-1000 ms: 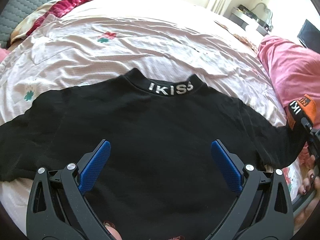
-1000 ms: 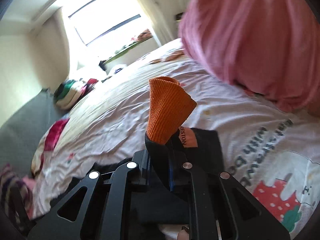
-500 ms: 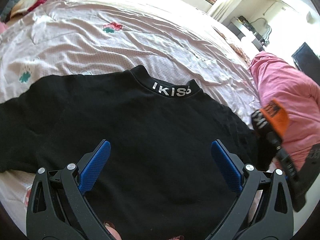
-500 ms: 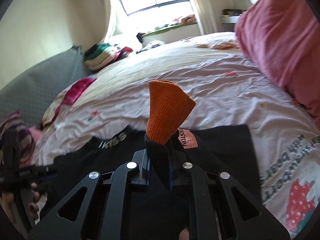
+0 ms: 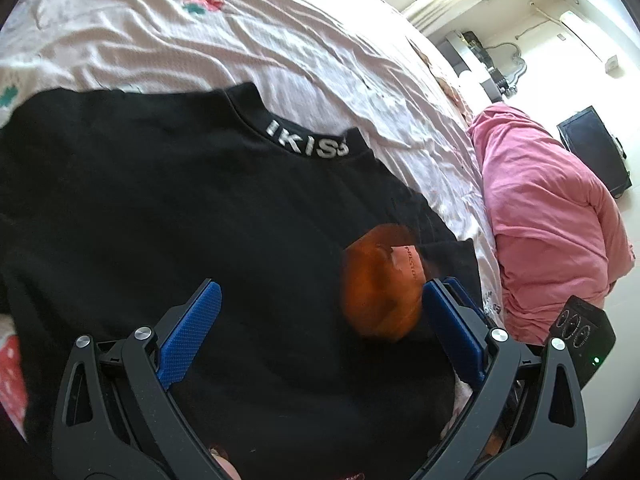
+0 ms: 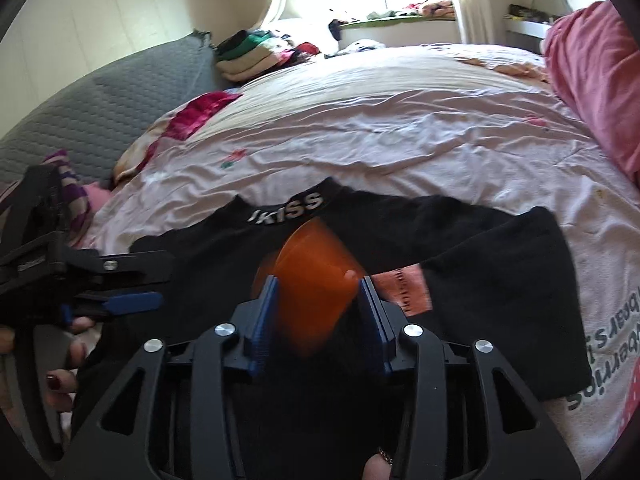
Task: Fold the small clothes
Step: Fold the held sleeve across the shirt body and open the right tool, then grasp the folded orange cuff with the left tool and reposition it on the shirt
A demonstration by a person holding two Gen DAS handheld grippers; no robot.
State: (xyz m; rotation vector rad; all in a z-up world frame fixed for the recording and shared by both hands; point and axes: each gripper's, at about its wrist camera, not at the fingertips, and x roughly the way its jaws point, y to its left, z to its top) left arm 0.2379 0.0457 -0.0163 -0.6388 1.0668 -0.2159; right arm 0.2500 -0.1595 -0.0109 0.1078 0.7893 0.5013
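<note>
While a black sweatshirt (image 5: 192, 208) lies spread flat on the bed (image 5: 248, 40), its collar printed "IKISS" (image 5: 308, 146) facing the far side, two hand-held grippers hover over its lower half. From the left wrist view, the left gripper (image 5: 320, 320) stands wide open with its blue pads (image 5: 190, 332) apart and nothing between them, the black cloth beneath. From the right wrist view, the right gripper (image 6: 318, 312) has just been opening; its jaws are partly apart, and the sweatshirt's orange cuff (image 6: 316, 280) sits blurred between them, no longer pinched. The black sleeve (image 6: 500, 280) attached to that cuff is folded inward across the sweatshirt's body, with a pale orange label (image 6: 406, 288) showing beside the cuff. A hand with dark painted nails (image 6: 60, 380) grips the left tool at the left edge. A pink duvet (image 5: 548, 220) is heaped at the right of the bed, and folded clothes (image 6: 256, 54) are stacked near the window
</note>
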